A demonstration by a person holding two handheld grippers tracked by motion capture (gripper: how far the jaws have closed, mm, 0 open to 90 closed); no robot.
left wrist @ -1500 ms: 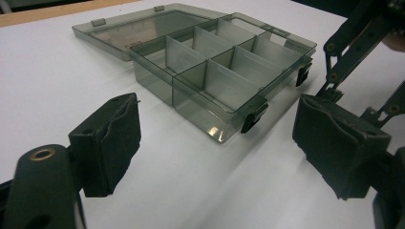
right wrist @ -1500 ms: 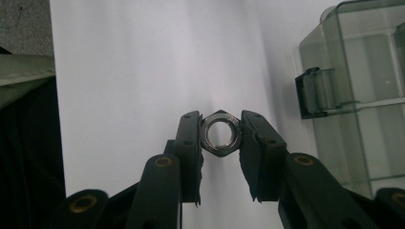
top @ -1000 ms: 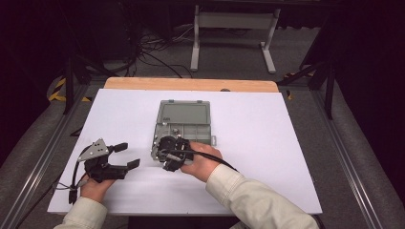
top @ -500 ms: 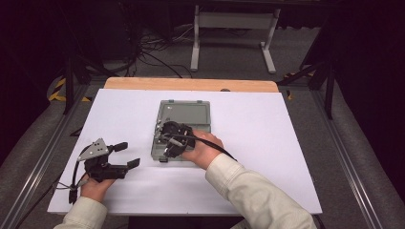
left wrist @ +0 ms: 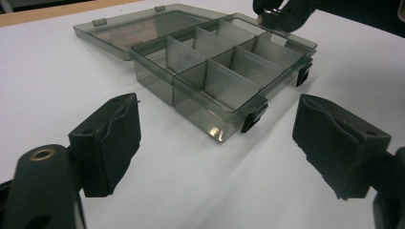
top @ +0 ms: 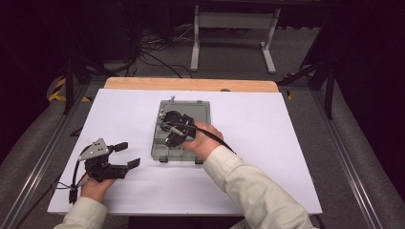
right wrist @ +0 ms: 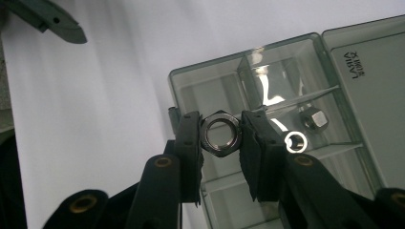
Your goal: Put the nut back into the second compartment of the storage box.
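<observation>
White tabletop (top: 267, 143) | dark room | left claw (top: 129, 155) spread | right claw (right wrist: 220, 136) pinching hex nut (right wrist: 219, 133)

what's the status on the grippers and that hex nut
Right gripper shut on hex nut, over the open compartment box. Left gripper open, off to the side. Smaller nut already in one compartment. Nothing in the way.

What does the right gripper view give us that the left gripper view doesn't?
Right gripper view: a hex nut clamped between the right gripper's pads, over the box, and two small nuts in a compartment just beyond.
Left gripper view: the left gripper open above bare white table, the box's front latches and its lid folded back flat.
Both: the smoky clear compartment box.
</observation>
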